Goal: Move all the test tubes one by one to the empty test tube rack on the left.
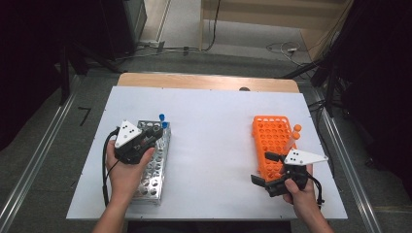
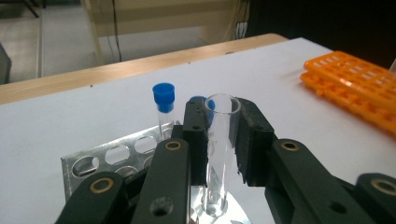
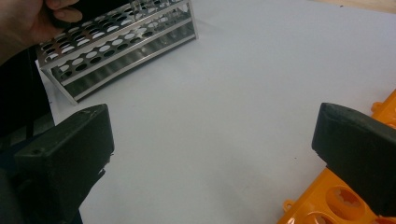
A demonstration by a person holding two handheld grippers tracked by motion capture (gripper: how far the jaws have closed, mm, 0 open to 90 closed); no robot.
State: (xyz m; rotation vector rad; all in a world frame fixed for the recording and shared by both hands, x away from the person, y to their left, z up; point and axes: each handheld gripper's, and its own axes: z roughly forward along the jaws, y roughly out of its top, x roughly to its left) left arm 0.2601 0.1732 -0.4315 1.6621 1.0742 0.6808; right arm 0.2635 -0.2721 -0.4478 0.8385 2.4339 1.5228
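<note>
Table [image 1: 209, 145]: white top. Steel rack [image 1: 156, 165], left; orange rack [image 1: 272, 141], right, well apart. Your left gripper [image 2: 223, 135], over the steel rack: clamped on an uncapped clear tube [image 2: 220, 154], upright. Your right gripper [image 3: 215, 154], near the orange rack: jaws wide, holding nothing.

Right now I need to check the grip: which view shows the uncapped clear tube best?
The left gripper view: the clear tube stands upright, pinched in the left claw above the metal rack. In the high view, hand and claw hide it; the right gripper view gives no clear sight.
</note>
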